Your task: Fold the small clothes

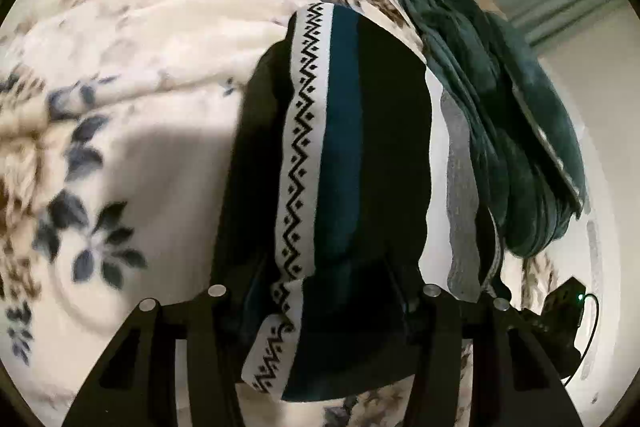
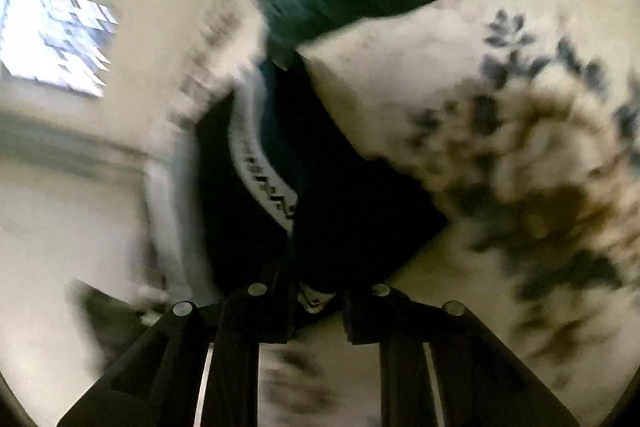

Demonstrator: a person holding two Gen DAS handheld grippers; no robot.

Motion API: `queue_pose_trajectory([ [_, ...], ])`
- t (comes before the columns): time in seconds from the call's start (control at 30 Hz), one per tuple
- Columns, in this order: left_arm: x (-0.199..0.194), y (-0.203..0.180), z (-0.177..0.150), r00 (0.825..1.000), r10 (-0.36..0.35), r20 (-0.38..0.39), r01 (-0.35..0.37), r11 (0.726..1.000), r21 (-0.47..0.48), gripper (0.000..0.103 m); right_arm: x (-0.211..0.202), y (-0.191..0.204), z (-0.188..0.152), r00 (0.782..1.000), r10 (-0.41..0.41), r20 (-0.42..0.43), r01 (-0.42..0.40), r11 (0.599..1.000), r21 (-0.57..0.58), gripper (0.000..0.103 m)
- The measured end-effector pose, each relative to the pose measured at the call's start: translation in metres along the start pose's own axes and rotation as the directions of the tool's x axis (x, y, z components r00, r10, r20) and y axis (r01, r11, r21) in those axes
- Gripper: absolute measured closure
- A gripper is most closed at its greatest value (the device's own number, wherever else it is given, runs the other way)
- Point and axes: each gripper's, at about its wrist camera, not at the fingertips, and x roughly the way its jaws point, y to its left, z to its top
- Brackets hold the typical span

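Cream fleece printed with blue and brown flowers covers the bed blanket (image 1: 152,39) that fills most of what we see from both wrist cameras. No boxes, baskets or other containers show in either view.

Next in size, a heap of dark green cloth (image 1: 500,115) lies at the blanket's far edge, beside the garment we are working on. A strip of grey fabric (image 1: 460,187) shows between the two.

The small garment (image 1: 360,147) is dark, almost black, with a teal stripe and a white band (image 1: 304,147) carrying a black zigzag pattern. It lies on the blanket and runs down between our fingers.

Our left hand-held gripper (image 1: 320,303) stands about half open with the garment's near edge filling the gap; we cannot tell whether its pads press on the cloth.

Our right hand-held gripper (image 2: 318,301) is nearly closed, pinching a fold of the same garment, though this view is blurred.
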Motion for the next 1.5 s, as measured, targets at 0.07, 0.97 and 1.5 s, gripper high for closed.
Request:
queue_pose_trajectory([
  [0.07, -0.010, -0.021, 0.002, 0.997, 0.077, 0.005, -0.077, 0.993, 0.084, 0.055, 0.009, 0.011, -0.004, 0.993, -0.117, -0.018, 0.115, 0.990, -0.081, 0.085],
  [0.97, -0.287, -0.230, -0.113, 0.858, 0.382, 0.344, -0.467, 0.859, 0.210, 0.010, -0.327, 0.221, -0.115, 0.789, -0.421, 0.448, 0.602, 0.676, -0.425, 0.000],
  [1.5, -0.461, -0.305, -0.218, 0.824, 0.334, 0.458, -0.470, 0.854, 0.223, 0.010, -0.572, 0.277, -0.250, 0.790, -0.274, 0.548, 0.564, 0.674, -0.476, 0.000],
])
